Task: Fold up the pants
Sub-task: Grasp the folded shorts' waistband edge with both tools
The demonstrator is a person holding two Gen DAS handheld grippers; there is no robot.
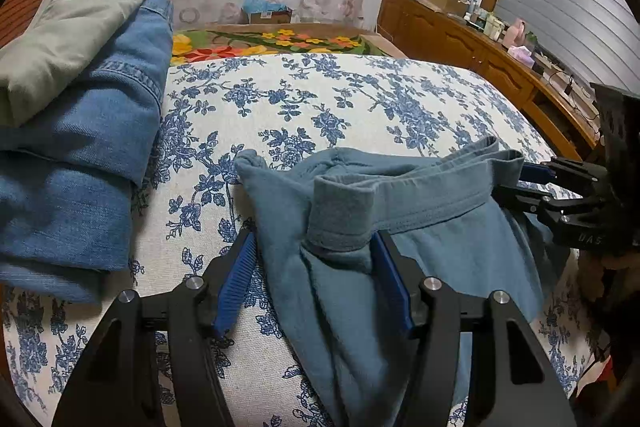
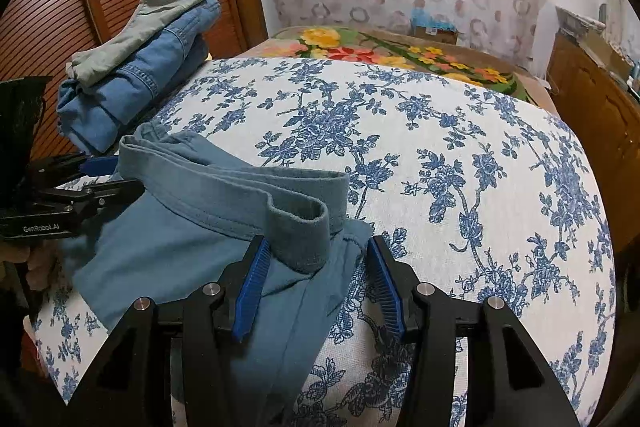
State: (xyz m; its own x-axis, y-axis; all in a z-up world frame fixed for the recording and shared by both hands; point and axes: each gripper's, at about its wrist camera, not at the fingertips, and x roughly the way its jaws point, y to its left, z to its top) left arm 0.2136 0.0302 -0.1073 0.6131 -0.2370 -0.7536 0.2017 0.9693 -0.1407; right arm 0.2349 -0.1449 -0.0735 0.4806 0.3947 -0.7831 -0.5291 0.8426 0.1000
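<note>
We see the soft slate-blue pants (image 1: 420, 239) bunched at the bed's (image 2: 460, 155) near edge, waistband between the half-wide jaws of our left gripper (image 1: 316, 247) and right gripper (image 2: 316, 247), unpinched, floral cover bare ahead, folded denim stack (image 1: 92, 131) well left.

Support surface: padded top with a white cover printed in blue flowers (image 2: 460, 147).
Blue-grey pants (image 1: 440, 239) lie bunched at its near edge, waistband uppermost. A stack of folded garments (image 1: 80, 131), denim below and pale green on top, rests at its left edge, well apart from the pants.
</note>
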